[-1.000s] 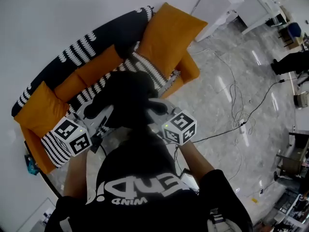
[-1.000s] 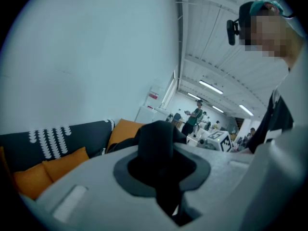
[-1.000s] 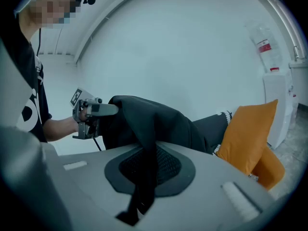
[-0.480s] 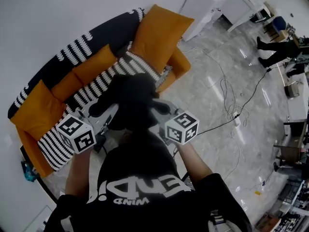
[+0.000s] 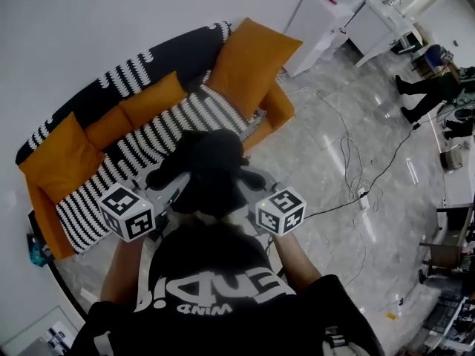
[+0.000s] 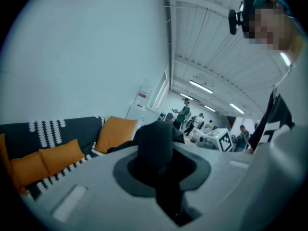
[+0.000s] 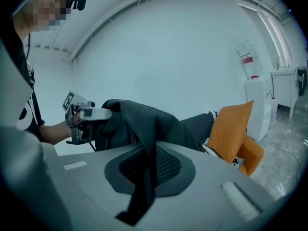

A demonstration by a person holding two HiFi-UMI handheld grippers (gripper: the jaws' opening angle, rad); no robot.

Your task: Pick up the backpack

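The black backpack [image 5: 211, 169] hangs in the air in front of me, clear of the sofa [image 5: 159, 136], held from both sides. My left gripper [image 5: 172, 190] is shut on a dark fold of it, which fills the jaw gap in the left gripper view [image 6: 155, 146]. My right gripper [image 5: 243, 185] is shut on a thin black strap [image 7: 144, 177] that runs between its jaws, with the bag's bulk [image 7: 144, 121] just beyond. The left gripper [image 7: 84, 115] also shows in the right gripper view. The right gripper's marker cube [image 6: 223, 141] shows in the left gripper view.
The sofa has orange cushions [image 5: 251, 61] and a black-and-white striped throw [image 5: 89, 199]. White cabinets [image 5: 326, 17] stand beyond its right end. Cables [image 5: 356, 169] trail over the marble floor on the right. People [image 5: 427, 87] stand at the far right.
Both grippers and the backpack have drawn back from the sofa toward me. More of the striped seat now shows beyond the bag.
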